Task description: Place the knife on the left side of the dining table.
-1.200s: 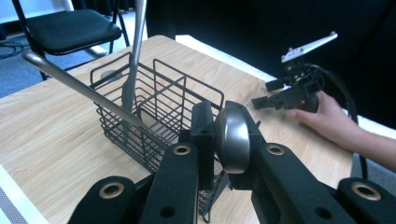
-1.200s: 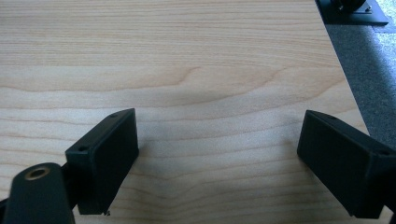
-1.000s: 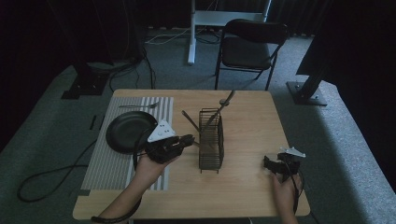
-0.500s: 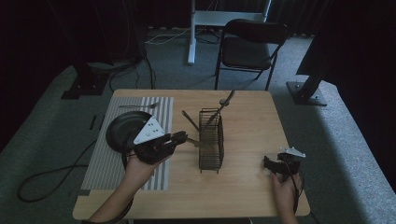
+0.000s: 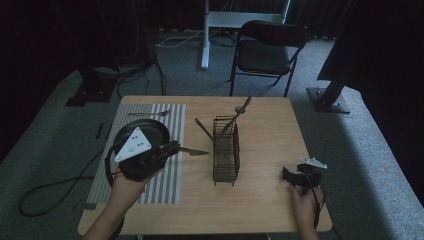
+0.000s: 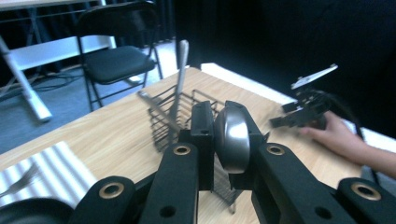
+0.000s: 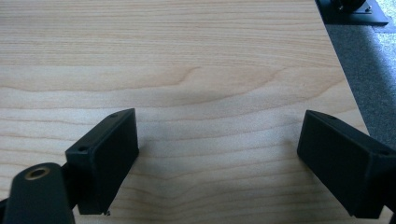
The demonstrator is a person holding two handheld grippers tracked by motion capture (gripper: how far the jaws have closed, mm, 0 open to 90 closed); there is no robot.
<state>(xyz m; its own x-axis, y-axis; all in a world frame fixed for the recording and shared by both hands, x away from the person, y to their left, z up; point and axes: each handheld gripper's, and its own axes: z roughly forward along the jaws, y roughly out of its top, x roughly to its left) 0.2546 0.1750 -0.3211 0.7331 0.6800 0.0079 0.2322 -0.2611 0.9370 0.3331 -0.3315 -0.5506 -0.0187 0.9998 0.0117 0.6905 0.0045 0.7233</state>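
My left gripper (image 5: pixel 172 147) hovers over the striped mat's right edge and points at a black wire basket (image 5: pixel 225 150). It is shut on a shiny metal utensil (image 5: pixel 195 151), whose thin end sticks out toward the basket. In the left gripper view the utensil's rounded end (image 6: pixel 231 140) sits clamped between the jaws of the left gripper (image 6: pixel 219 130). Two utensils (image 5: pixel 242 109) lean out of the basket's far end. My right gripper (image 5: pixel 287 175) rests near the table's front right corner. Its jaws stand wide apart over bare wood in the right gripper view (image 7: pixel 217 149).
A black pan (image 5: pixel 145 131) lies on the grey striped mat (image 5: pixel 165 180), with a fork (image 5: pixel 147 113) at the mat's far end. A folding chair (image 5: pixel 265 55) and a white table leg stand beyond the table. The right gripper (image 6: pixel 303 109) and its hand appear past the basket (image 6: pixel 187 112).
My left gripper has drawn back to the left, away from the wire basket, still shut on the utensil. The right gripper has stayed put.
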